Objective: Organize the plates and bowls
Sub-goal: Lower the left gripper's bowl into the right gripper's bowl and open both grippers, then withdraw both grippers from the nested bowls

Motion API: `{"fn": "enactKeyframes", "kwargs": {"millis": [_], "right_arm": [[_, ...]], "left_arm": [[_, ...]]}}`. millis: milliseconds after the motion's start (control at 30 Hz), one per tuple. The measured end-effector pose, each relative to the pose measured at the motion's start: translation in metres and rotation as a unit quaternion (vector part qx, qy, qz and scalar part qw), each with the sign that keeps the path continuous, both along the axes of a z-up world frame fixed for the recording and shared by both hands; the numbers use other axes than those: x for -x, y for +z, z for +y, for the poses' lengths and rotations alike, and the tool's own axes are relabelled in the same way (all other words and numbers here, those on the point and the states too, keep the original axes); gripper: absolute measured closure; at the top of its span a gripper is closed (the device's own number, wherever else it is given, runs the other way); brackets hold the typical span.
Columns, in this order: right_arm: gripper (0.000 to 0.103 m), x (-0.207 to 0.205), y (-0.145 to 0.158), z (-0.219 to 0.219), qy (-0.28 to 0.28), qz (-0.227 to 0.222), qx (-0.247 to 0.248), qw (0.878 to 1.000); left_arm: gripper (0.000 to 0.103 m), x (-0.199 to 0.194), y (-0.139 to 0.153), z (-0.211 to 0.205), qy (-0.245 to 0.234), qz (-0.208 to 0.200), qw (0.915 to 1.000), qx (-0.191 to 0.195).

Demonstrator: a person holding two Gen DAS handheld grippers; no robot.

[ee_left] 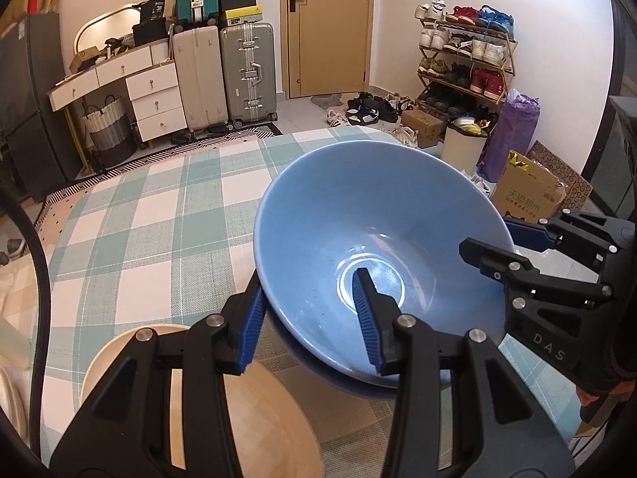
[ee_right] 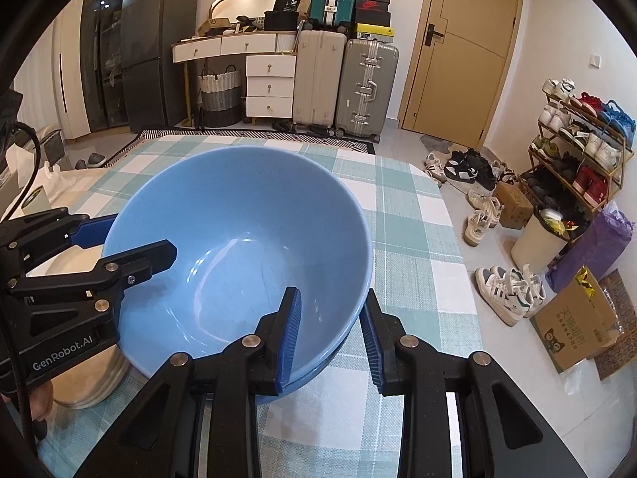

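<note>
checked tablecloth (ee_left: 159, 215), beige plates (ee_left: 247, 418) alongside

Both cameras ride just behind their own grippers, tilted down, and face the far wall with the door (ee_left: 326, 28). The left view sits close over the bowl (ee_left: 358, 239) from its left side, the right view from its right. They share bowl, checked table (ee_right: 414, 239), suitcases and shoe rack.

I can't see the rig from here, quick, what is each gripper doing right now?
Left gripper: closed on the left rim of the large light-blue ceramic bowl.
Right gripper: closed on the same bowl's right rim.
</note>
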State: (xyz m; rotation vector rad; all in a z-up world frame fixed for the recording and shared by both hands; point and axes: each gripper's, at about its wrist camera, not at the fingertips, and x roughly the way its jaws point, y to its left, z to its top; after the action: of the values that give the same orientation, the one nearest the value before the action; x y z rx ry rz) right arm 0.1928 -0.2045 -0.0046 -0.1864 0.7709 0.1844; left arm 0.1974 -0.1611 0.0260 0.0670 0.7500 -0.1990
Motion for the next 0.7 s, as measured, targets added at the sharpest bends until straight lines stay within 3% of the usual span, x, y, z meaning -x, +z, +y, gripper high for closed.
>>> {"fn": "enactKeyframes", "kwargs": {"millis": [300, 367, 467, 533, 600, 700], "right_arm": [[0.067, 0.001, -0.003, 0.000, 0.005, 0.007, 0.003, 1.000], [0.063, 0.000, -0.004, -0.002, 0.004, 0.009, 0.001, 1.000], [0.049, 0.001, 0.000, -0.005, 0.005, -0.003, -0.005, 1.000], [0.040, 0.002, 0.003, -0.008, 0.005, -0.009, -0.009, 1.000], [0.024, 0.003, 0.007, -0.010, 0.004, -0.014, -0.014, 1.000], [0.017, 0.006, 0.011, -0.016, -0.001, -0.019, -0.019, 1.000]], "left_arm": [[0.064, 0.000, -0.001, 0.003, 0.001, 0.002, 0.9999, 0.011], [0.059, -0.001, 0.001, 0.005, 0.000, 0.007, 0.9998, 0.021], [0.050, -0.001, 0.002, 0.010, -0.005, 0.018, 0.9990, 0.041], [0.038, -0.001, 0.003, 0.013, -0.005, 0.021, 0.9986, 0.049], [0.027, 0.000, 0.003, 0.018, 0.000, 0.022, 0.9982, 0.055], [0.026, 0.001, 0.004, 0.025, -0.001, 0.032, 0.9974, 0.065]]}}
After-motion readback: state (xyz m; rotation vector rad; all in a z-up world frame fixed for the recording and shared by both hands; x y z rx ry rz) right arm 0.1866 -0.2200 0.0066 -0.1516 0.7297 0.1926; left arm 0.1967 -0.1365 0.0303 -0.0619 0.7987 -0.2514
